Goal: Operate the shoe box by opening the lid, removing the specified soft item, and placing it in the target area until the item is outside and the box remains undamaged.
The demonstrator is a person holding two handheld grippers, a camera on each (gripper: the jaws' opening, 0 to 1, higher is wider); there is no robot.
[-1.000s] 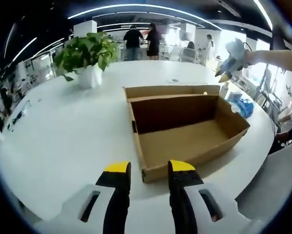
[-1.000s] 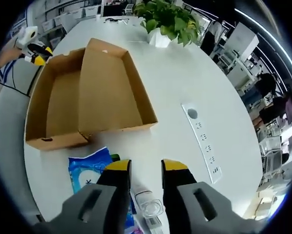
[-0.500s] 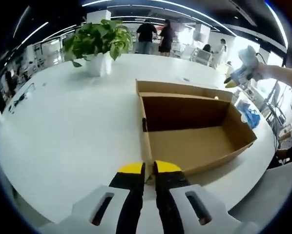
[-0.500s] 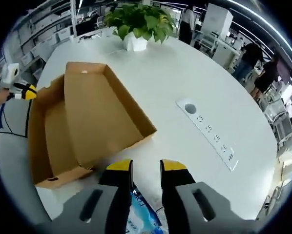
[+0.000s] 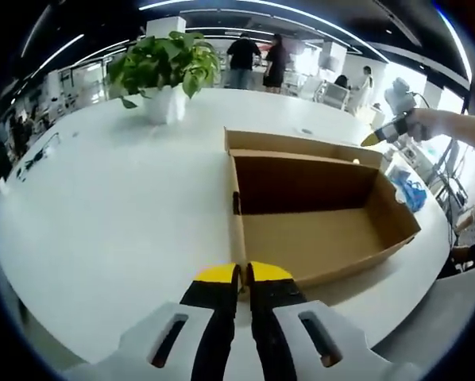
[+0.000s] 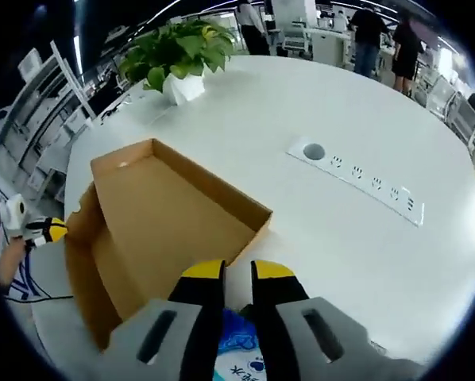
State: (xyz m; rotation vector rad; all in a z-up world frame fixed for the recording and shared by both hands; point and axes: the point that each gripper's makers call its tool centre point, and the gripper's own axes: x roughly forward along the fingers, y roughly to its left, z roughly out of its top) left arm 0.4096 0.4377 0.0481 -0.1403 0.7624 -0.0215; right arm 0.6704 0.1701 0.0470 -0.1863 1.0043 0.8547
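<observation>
Comparing frames, we see our left claw (image 5: 242,272) stay clenched on the corrugated cardboard shoe box (image 5: 317,222) wall; right claw (image 6: 237,271) has narrowed, grasping nothing.

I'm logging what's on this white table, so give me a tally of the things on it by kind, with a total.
Cardboard shoe box, lid open: 1
Potted plant: 1
Blue soft pack, beside the box: 1
Built-in power strip: 1
Total: 4
</observation>
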